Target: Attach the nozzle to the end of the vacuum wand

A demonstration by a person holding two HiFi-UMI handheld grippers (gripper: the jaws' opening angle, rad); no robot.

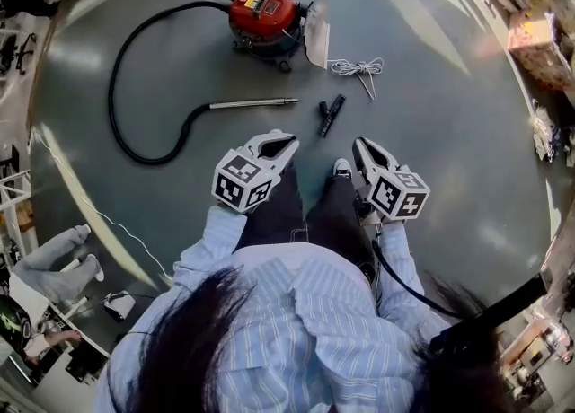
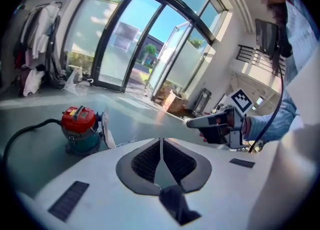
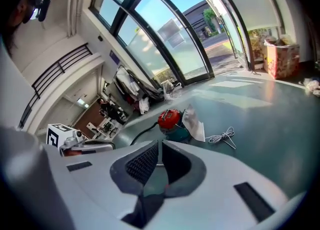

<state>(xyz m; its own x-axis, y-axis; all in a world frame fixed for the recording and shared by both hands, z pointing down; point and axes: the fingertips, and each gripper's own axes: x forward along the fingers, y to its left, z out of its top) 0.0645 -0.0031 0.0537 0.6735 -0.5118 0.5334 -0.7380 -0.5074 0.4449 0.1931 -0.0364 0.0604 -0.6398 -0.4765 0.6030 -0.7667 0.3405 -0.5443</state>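
On the grey floor in the head view lie the metal vacuum wand and, just to its right, the small black nozzle, apart from each other. A black hose loops from the wand to the red vacuum. My left gripper hovers in the air on the near side of the wand's end, shut and holding nothing. On the near side of the nozzle my right gripper is also shut and bare. In the left gripper view, the vacuum and the right gripper show beyond the shut jaws.
A coiled white cord lies right of the vacuum, beside a white sheet that leans on it. My shoes stand just below the nozzle. Boxes and clutter line the right edge. Glass doors stand beyond the vacuum.
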